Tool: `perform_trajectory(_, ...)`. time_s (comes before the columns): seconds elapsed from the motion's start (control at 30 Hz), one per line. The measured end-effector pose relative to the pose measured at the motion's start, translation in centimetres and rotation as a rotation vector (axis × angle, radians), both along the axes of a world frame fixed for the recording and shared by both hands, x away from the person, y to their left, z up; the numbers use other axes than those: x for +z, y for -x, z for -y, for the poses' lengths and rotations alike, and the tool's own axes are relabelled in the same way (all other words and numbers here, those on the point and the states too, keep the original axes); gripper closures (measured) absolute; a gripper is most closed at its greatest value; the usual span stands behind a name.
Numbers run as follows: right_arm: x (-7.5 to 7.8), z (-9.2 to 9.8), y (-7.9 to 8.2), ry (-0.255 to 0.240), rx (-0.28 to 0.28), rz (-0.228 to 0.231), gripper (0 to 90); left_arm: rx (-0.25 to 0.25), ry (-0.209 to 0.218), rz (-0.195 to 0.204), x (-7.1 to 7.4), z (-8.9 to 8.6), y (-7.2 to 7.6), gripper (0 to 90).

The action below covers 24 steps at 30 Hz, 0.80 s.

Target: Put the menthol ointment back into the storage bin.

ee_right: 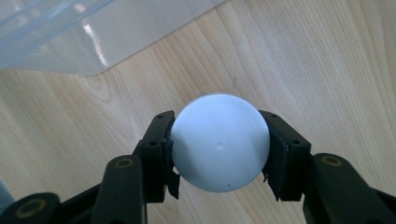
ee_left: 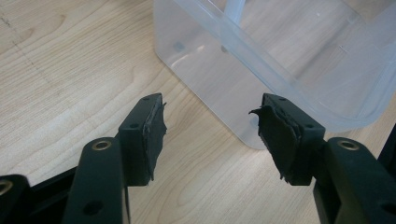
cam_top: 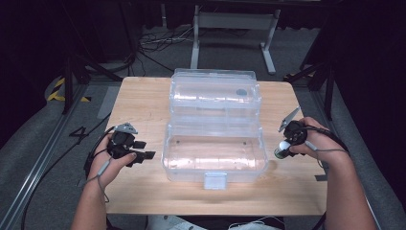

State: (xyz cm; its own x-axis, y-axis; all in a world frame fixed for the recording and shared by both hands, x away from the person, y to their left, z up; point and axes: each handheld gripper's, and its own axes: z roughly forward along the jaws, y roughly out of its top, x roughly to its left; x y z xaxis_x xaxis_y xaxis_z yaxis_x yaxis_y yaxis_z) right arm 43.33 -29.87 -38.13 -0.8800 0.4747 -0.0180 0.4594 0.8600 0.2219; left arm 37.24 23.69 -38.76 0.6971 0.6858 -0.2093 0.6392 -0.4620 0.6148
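A clear plastic box [cam_top: 214, 153] stands open in the middle of the wooden table [cam_top: 139, 100], its lid [cam_top: 215, 93] folded back behind it. My right gripper [cam_top: 283, 149], to the right of the box, is shut on a white ball [ee_right: 219, 148]; the ball [cam_top: 284, 146] sits squarely between both pads just above the wood. My left gripper [cam_top: 148, 155] rests at the box's left side with its jaws open and nothing between them. In the left gripper view the box's near corner [ee_left: 243, 116] lies just beyond the open pads [ee_left: 154, 135].
A small latch tab [cam_top: 215, 181] sticks out from the box's front wall. Beyond the table's far edge are a metal stand [cam_top: 234, 28], cables on the floor and dark tripod legs at either side. Bare wood lies on both sides of the box.
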Motion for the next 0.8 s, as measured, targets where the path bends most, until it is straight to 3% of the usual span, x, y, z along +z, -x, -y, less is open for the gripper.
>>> perform_trajectory(0.3, 1.5, -0.4, 0.1, 0.022, 0.016, 0.006, 49.9, 0.003, -0.002, 0.002, -0.1, -0.2, -0.1, 41.6)
perform_trajectory(0.8, 4.1, -1.5, 0.8, 0.019, 0.058, 0.024, 49.9, 0.012, 0.004, -0.006, -0.2, -0.4, 0.0, 41.6)
